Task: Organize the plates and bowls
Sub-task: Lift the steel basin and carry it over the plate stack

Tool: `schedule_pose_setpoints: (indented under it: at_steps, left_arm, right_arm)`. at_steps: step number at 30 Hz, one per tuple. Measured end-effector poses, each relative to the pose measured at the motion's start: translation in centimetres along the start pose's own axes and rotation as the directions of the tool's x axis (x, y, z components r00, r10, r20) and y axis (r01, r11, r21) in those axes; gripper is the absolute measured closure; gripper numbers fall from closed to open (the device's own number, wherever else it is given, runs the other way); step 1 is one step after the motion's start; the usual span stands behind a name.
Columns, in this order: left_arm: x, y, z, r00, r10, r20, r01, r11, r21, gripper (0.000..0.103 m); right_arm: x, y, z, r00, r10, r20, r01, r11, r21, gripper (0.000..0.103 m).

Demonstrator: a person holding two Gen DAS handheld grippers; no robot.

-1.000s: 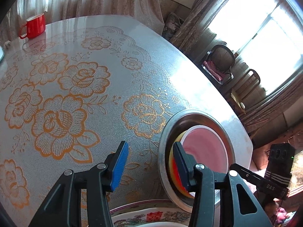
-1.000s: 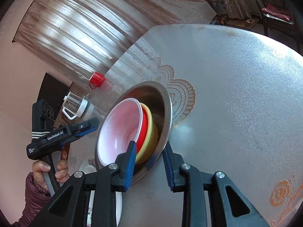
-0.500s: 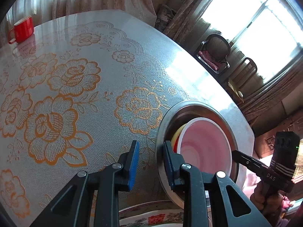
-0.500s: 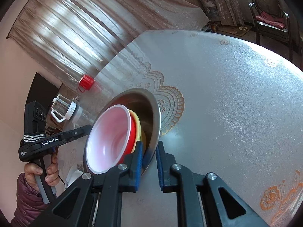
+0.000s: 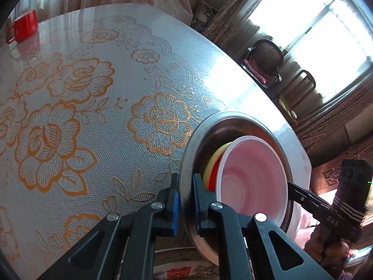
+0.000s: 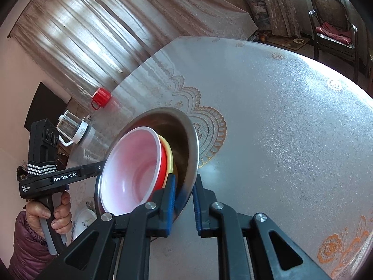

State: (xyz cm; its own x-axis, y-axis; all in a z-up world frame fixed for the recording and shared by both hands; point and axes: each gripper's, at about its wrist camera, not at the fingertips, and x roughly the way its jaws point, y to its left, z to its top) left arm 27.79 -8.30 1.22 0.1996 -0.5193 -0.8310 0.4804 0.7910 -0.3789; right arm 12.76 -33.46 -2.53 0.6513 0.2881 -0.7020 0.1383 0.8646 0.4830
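Note:
A steel bowl holds a nested stack: a yellow bowl, a red bowl and a white bowl with a pink inside. My left gripper is shut on the steel bowl's near rim. My right gripper is shut on the opposite rim of the steel bowl, which holds the white bowl. Both hold the bowl tilted above the table. A patterned plate lies below the left gripper, mostly hidden.
The round table has a floral cloth. A red mug stands at its far edge, also seen in the right wrist view, beside a glass jug. A white dish lies below the bowl. Chairs stand beyond the table.
Both grippers closed from open onto opposite rims of the steel bowl, and the bowl with its stack now sits higher and more tilted in both views.

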Motion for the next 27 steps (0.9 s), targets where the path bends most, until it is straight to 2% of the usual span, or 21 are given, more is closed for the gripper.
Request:
schedule_pose_setpoints:
  at_steps: [10,27]
  left_arm:
    - [-2.8,-0.6,-0.6,0.999,-0.010,0.053,0.012,0.999,-0.040,0.094]
    - [-9.1,-1.0,-4.3,0.986,0.055,0.160,-0.042,0.995,-0.085,0.094]
  right_arm:
    - [-1.3,0.0,0.1,1.000,0.005,0.026,-0.005,1.000,0.010,0.091]
    - [-4.7,3.3,-0.8,0.995,0.086,0.053,-0.083,0.995,-0.059,0.091]
